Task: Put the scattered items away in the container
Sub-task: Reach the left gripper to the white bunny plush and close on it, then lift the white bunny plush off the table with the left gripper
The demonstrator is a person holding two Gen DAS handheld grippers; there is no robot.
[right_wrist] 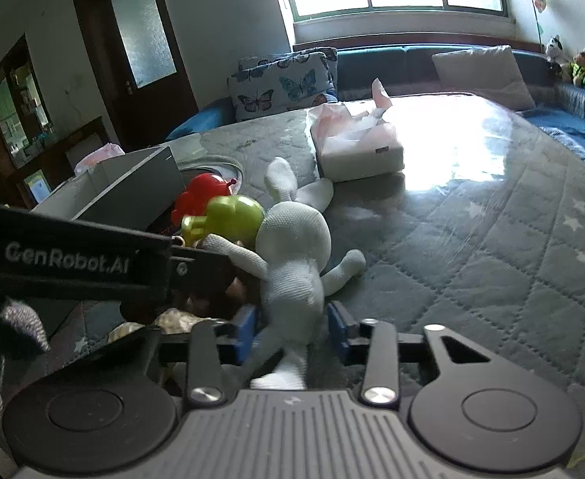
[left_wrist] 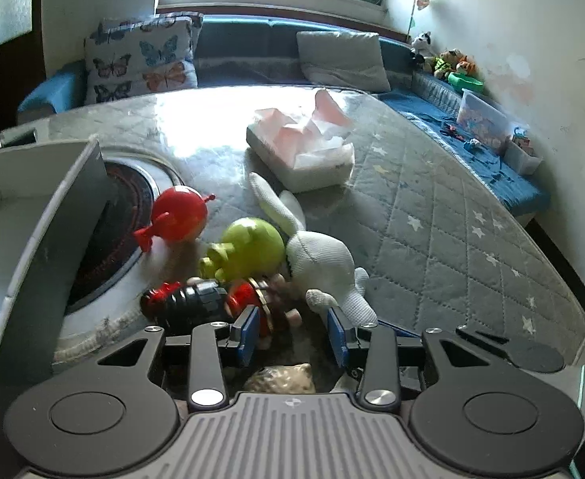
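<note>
Left wrist view shows your left gripper (left_wrist: 294,333) with its jaws spread, low over the heap of toys: a dark-and-red toy (left_wrist: 196,303) lies just ahead of one blue pad, and the white knitted rabbit (left_wrist: 324,263) just ahead of the other. A green round toy (left_wrist: 248,247) and a red round toy (left_wrist: 178,219) sit behind them, close to the open grey box (left_wrist: 32,235) at your left. Your right gripper (right_wrist: 292,327) also stands parted, with the rabbit's body (right_wrist: 292,271) between the pads; whether either pad touches it is hard to tell from this angle. Everything rests on the quilted table cover (left_wrist: 432,215), and none of the toys are in the box. A pink-and-white tissue pack (left_wrist: 304,147) lies farther back.
</note>
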